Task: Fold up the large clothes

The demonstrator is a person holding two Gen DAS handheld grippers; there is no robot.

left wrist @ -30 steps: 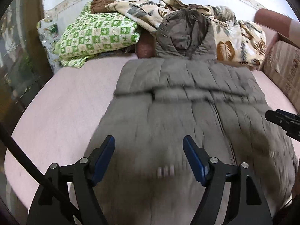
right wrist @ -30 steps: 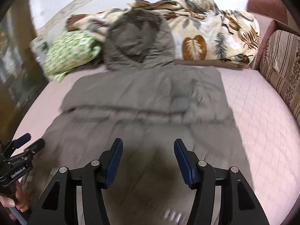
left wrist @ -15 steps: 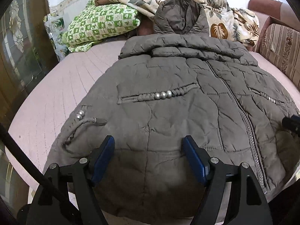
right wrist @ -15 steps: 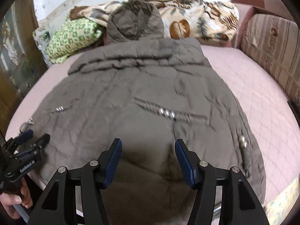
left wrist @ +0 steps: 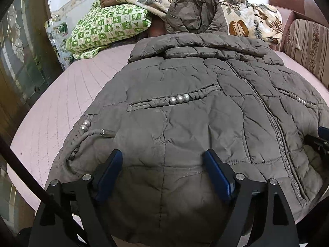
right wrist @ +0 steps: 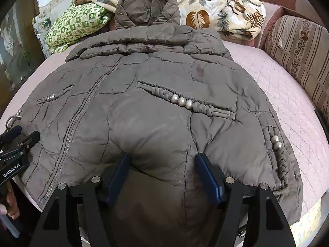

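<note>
Jacket: grey-brown quilted hooded jacket (left wrist: pixel 185 107) laid front up on the pink bed (left wrist: pixel 67 94), zipper (left wrist: pixel 273 121) closed, hood (left wrist: pixel 195 12) propped against the bedding at the far end, hem nearest the cameras.
Sleeves: not seen spread out at either side; a padded band lies across the shoulders, whether sleeves are tucked there cannot be told.
Left tongs: left tongs (left wrist: pixel 162 177) spread over the hem on the jacket's left half, jaws just opened wider, padding between them but no pinch seen.
Right tongs: right tongs (right wrist: pixel 162 175) spread over the hem on the right half, a puff of padding bulging between the jaws, jaws just opened wider, no clamp on it visible.
Bead trims: braided pocket trims with silver beads (right wrist: pixel 182 100) lying flat, undisturbed.
Surroundings: green checked pillow (left wrist: pixel 109 26), leaf-print blanket (right wrist: pixel 222 12), striped sofa cushion (right wrist: pixel 300 47) at the bed's edges.
Progress: early; jacket judged as laid out and smoothed, no fold across the body made yet.
Left to do: hem likely to be gripped at both points and carried toward the collar, hood tucked, bundle squared.
</note>
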